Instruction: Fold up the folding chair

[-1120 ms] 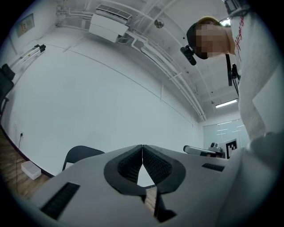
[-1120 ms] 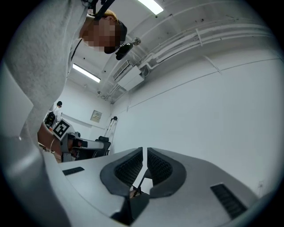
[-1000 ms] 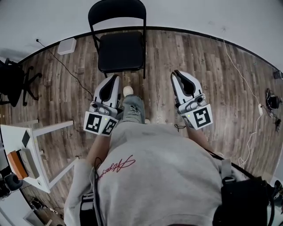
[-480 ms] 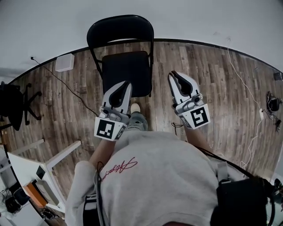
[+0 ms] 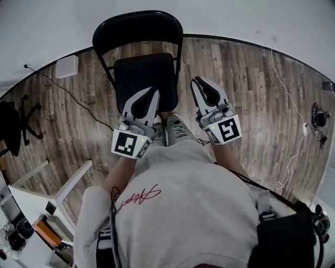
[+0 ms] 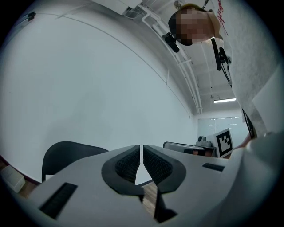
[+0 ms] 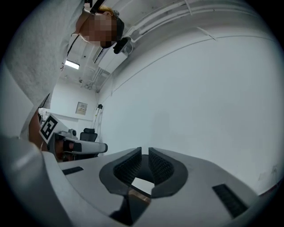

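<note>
Wood-plank floor meets a white wall; a white table stands left.

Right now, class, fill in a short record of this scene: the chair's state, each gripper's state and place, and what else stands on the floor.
Chair: black folding chair, unfolded, seat down, on the wood floor by the white wall.
Left: left gripper shut, empty, overlapping the seat's front edge in the head view.
Right: right gripper shut, empty, just right of the seat.
Contact with chair: none visible.
Elsewhere: white table, white box.
</note>
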`<state>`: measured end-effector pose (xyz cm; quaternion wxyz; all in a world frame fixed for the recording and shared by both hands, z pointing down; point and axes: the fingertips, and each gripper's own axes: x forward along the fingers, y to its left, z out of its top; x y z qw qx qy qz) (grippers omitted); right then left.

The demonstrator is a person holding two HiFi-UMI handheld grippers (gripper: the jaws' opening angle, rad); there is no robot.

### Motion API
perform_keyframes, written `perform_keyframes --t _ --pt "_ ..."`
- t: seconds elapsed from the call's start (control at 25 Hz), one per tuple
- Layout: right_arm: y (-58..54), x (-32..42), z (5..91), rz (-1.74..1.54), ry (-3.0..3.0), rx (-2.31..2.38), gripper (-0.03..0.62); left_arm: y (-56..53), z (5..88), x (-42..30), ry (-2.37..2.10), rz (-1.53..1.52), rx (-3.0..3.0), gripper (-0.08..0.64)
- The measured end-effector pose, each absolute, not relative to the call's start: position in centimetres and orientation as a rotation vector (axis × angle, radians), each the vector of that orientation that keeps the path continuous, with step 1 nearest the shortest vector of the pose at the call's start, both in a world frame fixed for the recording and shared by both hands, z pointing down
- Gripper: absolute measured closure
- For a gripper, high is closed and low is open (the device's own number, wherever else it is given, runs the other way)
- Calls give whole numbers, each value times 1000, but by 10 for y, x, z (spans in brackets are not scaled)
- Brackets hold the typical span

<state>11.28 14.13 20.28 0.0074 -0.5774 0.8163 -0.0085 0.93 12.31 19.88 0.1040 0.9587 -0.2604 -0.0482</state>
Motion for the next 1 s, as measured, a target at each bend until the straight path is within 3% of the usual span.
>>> perform_keyframes --t 0.12,0.2,0.32,0.68,0.84,1.0 --pt "126 126 232 -150 2594 -1804 435 122 208 14 -803 -102 2874 536" --pt "113 134 257 -236 2651 -1801 414 120 227 13 -835 -93 2787 402" --pt "87 152 301 -322 2725 -1841 389 108 288 -1 -935 -81 2499 314" --pt "-1 215 459 -588 2747 -2046 364 163 590 -87 -1259 49 1420 310" --pt "-33 230 507 -725 2722 -2084 359 198 672 -89 -1201 55 1202 310" --pt "-53 235 528 -768 2710 -2050 356 189 702 -77 -1076 -67 1256 287"
